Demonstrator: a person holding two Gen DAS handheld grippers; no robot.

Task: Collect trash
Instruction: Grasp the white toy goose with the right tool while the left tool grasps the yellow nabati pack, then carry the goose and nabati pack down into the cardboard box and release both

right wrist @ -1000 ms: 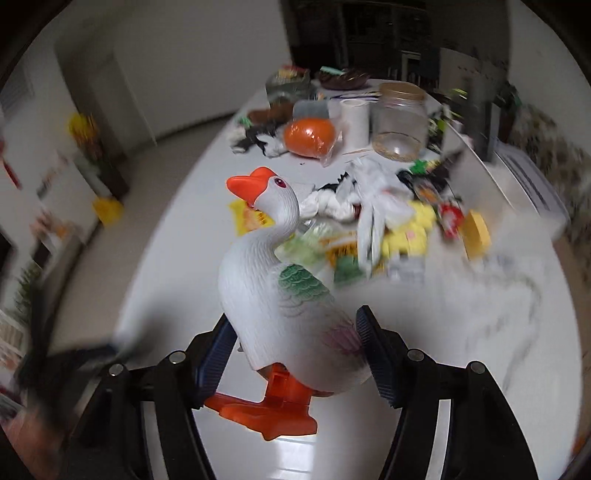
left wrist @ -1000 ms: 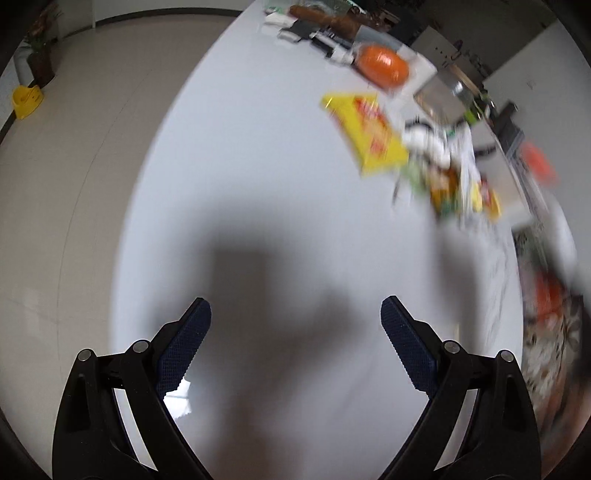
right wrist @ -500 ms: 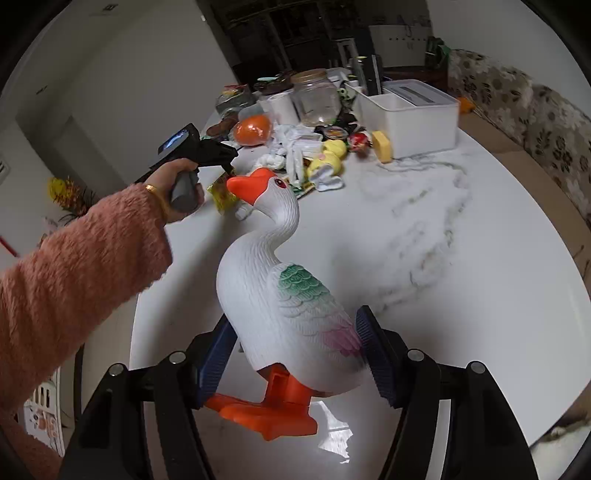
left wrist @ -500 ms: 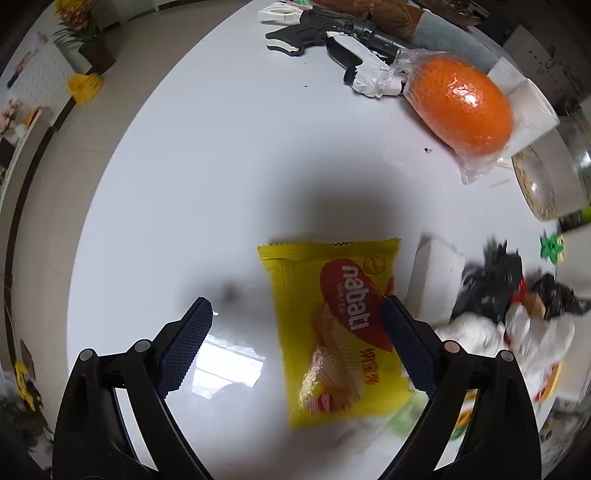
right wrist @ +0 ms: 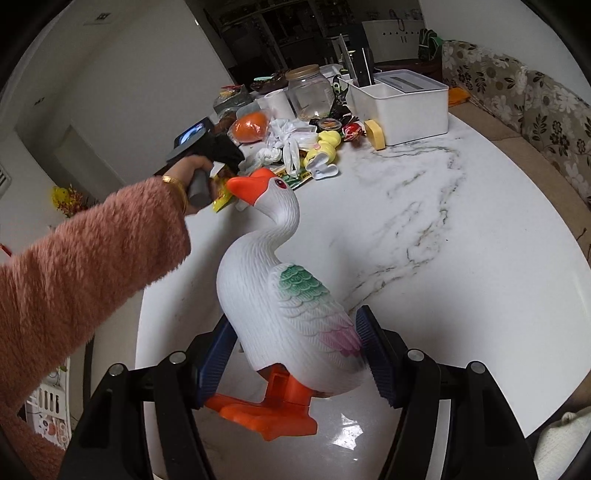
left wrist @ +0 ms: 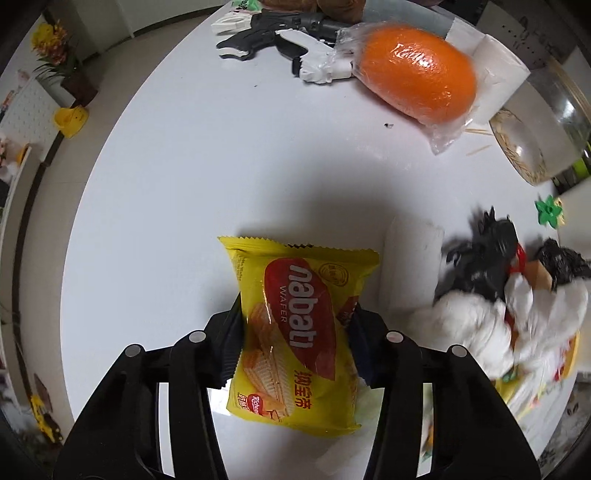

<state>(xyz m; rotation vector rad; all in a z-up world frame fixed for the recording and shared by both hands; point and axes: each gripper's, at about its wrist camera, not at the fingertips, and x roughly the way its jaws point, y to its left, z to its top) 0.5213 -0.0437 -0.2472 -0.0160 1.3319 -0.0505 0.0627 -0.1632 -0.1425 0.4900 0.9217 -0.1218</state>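
A round white table, veined grey like marble, stands on a pale tiled floor. A floral sofa runs beside it, white walls behind, and dark shelving at the back.

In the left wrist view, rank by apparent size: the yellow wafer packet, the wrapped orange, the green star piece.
1. Yellow wafer packet, though it sits nearest the camera, between the left gripper's fingers, so its size is exaggerated.
2. Wrapped orange.
3. Green star piece, clearly smallest.
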